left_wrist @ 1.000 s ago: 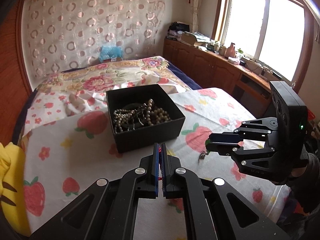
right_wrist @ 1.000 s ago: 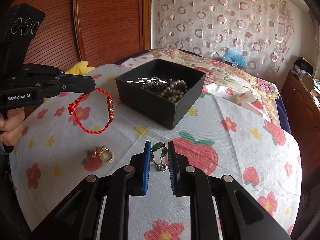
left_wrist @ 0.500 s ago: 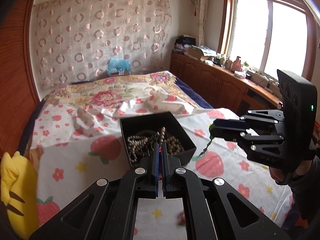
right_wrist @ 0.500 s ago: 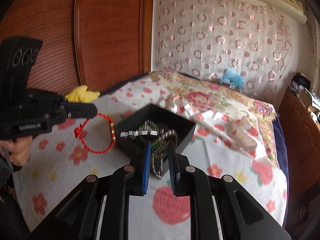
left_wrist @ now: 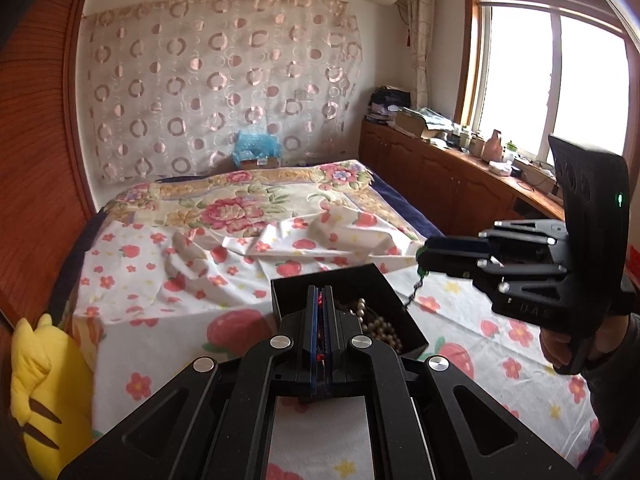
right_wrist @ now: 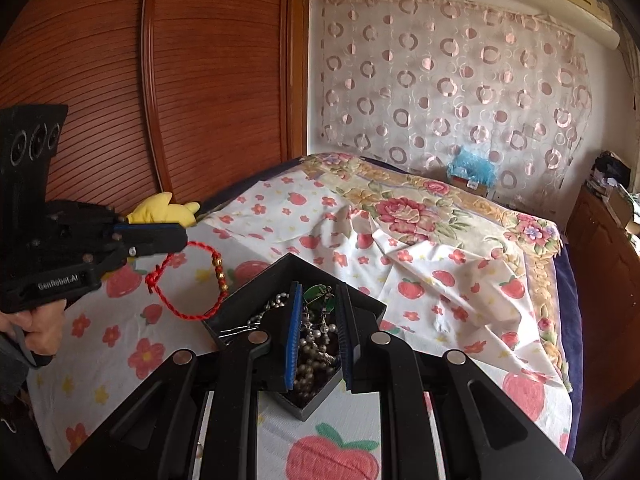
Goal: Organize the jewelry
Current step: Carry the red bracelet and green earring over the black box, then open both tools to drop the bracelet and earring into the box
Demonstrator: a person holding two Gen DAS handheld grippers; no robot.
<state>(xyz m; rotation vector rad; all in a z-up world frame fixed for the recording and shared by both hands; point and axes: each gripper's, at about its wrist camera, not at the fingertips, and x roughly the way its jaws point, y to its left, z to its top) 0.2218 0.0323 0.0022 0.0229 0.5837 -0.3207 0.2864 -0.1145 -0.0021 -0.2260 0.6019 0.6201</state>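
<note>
A black jewelry box [left_wrist: 370, 280] [right_wrist: 256, 292] with several bead and pearl strands sits on the strawberry-print cloth. My left gripper [left_wrist: 320, 300] [right_wrist: 182, 236] is shut on a red cord bracelet [right_wrist: 188, 284] with gold beads, held in the air just left of the box. My right gripper [right_wrist: 318, 304] [left_wrist: 422, 258] is shut on a green-stone piece [right_wrist: 318, 294] with a silver chain [left_wrist: 412, 292], held above the box; the chain hangs toward the box's right rim.
A yellow plush toy [left_wrist: 44, 380] lies at the left edge of the bed. A floral quilt [left_wrist: 248, 204] covers the far bed. A wooden wardrobe [right_wrist: 160, 92] stands left; a wooden counter [left_wrist: 460, 176] runs under the window.
Both grippers rose off the cloth and moved toward the box. The right gripper carried the green chain piece from the cloth to above the box. The gold rings left on the cloth are out of view.
</note>
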